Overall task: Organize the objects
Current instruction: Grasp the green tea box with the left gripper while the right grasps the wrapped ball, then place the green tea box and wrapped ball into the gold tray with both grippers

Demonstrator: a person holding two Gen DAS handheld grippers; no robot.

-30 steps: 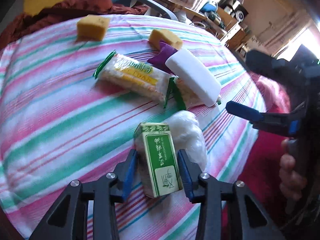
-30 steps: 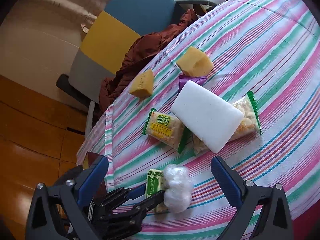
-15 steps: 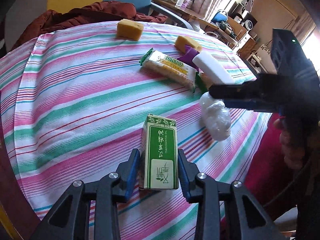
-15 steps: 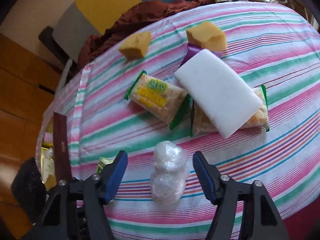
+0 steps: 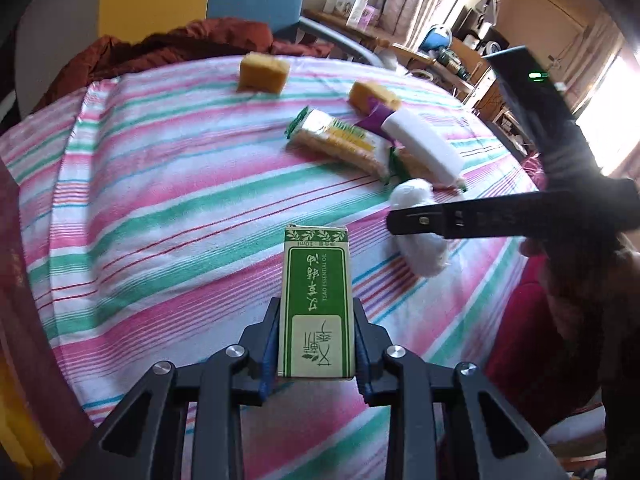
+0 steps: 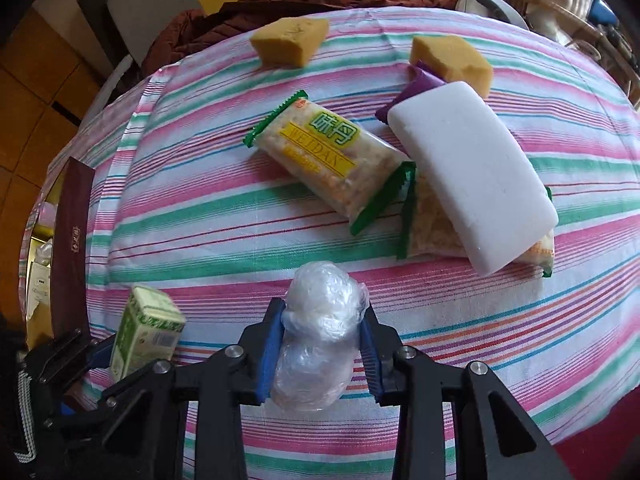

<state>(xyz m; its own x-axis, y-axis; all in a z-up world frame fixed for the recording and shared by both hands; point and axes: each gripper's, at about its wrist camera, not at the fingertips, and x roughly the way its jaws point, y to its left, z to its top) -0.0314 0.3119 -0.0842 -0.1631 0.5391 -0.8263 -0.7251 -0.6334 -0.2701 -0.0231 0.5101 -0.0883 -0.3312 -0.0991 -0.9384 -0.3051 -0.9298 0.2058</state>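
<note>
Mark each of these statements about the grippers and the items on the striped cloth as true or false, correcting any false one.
1. The left gripper is shut on the green box. True.
2. The right gripper is open and holds nothing. False: its jaws have just been closing and its pads now press on the plastic-wrapped bundle.
3. The white block lies partly on top of a snack packet. True.
4. Both yellow sponges touch each other. False: the left sponge sits apart from the right sponge.
5. A purple wrapper shows beside the white block. True.
</note>
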